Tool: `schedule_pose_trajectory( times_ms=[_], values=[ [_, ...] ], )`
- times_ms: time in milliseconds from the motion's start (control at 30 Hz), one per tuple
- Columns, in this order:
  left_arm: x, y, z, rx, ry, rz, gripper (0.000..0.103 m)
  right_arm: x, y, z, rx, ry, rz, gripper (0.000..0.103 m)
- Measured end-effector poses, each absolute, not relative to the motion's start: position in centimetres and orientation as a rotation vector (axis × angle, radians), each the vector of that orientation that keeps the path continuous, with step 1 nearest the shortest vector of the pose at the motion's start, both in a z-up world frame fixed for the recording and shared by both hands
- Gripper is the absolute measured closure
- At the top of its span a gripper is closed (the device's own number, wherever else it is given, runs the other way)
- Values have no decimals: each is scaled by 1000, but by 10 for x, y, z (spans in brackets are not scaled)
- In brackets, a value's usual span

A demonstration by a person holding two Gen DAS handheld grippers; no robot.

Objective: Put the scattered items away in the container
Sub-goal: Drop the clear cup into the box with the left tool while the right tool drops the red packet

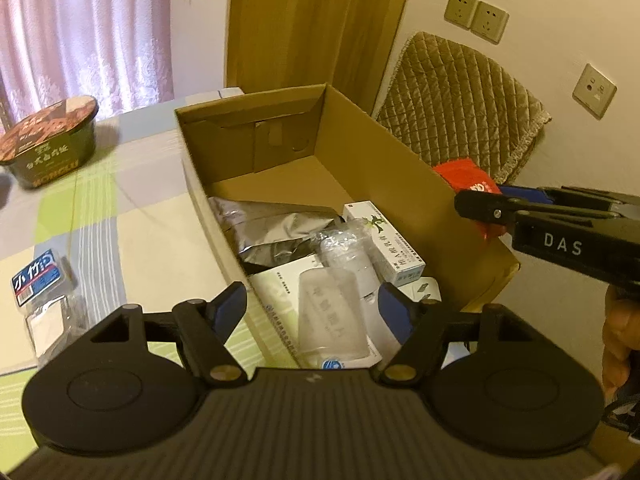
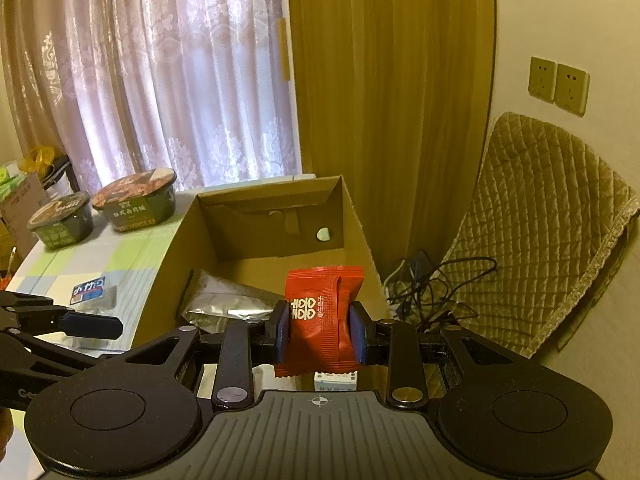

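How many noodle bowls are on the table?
2. One noodle bowl stands near the curtain, left of the cardboard box. A smaller bowl sits beside it, further left. The left wrist view shows only one; others may be hidden.

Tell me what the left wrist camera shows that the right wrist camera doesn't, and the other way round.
Only the left wrist view shows the left gripper open over the box, above a clear bottle and a white carton. Only the right wrist view shows a second noodle bowl and tangled cables. Both show the cardboard box, the silver pouch and the red packet clamped in the right gripper.
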State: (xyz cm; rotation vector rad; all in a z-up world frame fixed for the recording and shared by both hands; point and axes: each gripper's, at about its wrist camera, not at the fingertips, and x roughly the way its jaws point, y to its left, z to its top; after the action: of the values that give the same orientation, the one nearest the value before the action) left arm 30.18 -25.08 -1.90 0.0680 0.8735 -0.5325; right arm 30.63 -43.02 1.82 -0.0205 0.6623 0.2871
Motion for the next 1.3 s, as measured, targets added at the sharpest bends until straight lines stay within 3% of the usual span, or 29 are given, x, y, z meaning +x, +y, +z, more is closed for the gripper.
schedule_pose_trajectory(
  times_ms=[867,933,967,1300],
  values=[
    [294,-224,-18,34,880,-511,35,316,-407,17,-60,652,346,68],
    [295,-220,-19,27,885,-510,35,317,-408,14,-50,655,341,46],
    [295,-218,-20,24,887,-507,35,316,-409,13,-36,647,334,18],
    [294,-201,-24,4,897,-482,35,304,-416,13,-23,661,331,16]
  ],
)
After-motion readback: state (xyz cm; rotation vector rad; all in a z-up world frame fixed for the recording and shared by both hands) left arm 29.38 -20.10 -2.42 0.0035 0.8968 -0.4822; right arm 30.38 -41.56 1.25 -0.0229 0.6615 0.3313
